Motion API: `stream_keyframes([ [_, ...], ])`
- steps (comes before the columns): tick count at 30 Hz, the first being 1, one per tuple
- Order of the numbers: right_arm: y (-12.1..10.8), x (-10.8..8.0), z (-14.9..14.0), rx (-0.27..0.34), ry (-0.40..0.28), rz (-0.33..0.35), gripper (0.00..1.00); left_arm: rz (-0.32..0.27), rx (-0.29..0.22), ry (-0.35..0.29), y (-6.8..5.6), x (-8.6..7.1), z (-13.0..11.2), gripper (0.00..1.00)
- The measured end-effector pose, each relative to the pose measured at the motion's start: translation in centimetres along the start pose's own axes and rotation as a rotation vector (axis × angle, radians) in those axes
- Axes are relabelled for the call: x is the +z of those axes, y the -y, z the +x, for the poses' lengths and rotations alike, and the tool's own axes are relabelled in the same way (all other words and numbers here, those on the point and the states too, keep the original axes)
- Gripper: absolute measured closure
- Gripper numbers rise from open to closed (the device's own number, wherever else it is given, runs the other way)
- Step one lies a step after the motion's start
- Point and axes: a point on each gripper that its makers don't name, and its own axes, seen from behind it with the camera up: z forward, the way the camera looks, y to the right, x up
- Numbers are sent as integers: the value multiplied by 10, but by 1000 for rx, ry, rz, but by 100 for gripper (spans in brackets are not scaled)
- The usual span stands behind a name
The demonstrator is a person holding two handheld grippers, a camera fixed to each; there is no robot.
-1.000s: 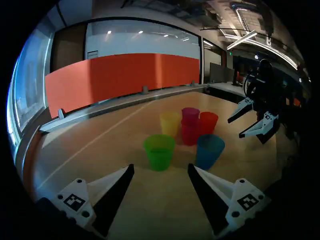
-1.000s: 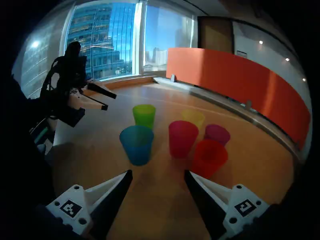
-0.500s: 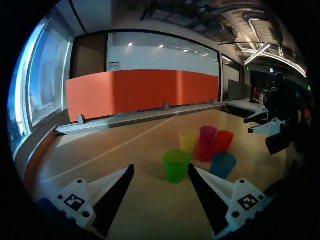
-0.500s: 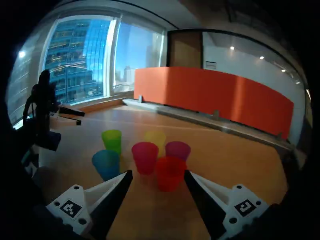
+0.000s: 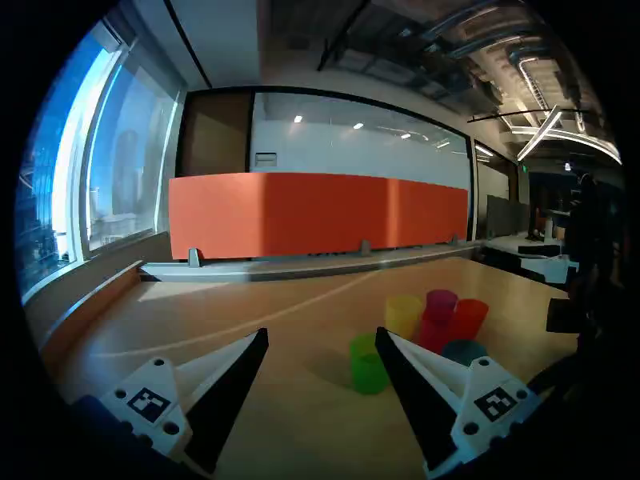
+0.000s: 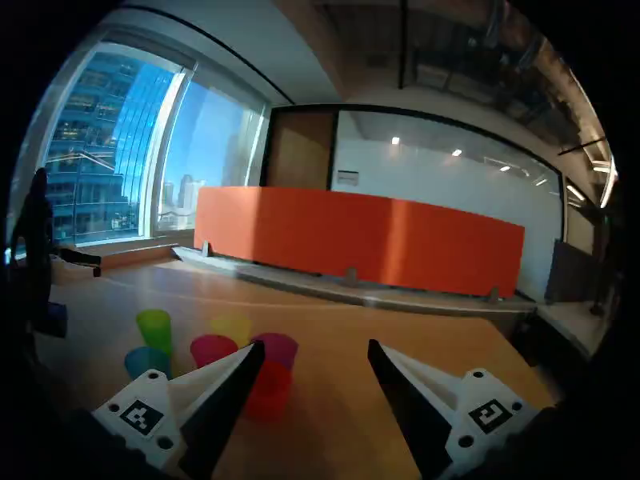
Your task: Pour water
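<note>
Your left tongs and right tongs gape wide, empty. Translucent green plastic cup stands on the pale wooden bench beside other coloured plastic cups. Likely light, thin, slippery: pinch mid-wall gently.

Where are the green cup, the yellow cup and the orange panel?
green cup (image 5: 366,374), left gripper view, side wall.
yellow cup (image 5: 402,316), left gripper view, side wall.
orange panel (image 5: 320,214), left gripper view, middle of its face.
</note>
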Motion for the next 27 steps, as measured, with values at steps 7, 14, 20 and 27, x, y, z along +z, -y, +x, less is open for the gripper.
stream_keyframes([
  [7, -19, 0, 15, 5, -84, -132, 0, 46, -46, -80, 4, -1, 21, 0],
  [14, -26, -3, 17, 45, -116, -200, 0, 78, -53, -129, 9, -1, 32, 0],
  [20, -32, -9, 19, 78, -135, -239, 0, 120, -33, -153, 17, -3, 39, 0],
  [27, -35, -13, 14, 107, -126, -250, 0, 155, -30, -150, 22, -1, 40, 0],
])
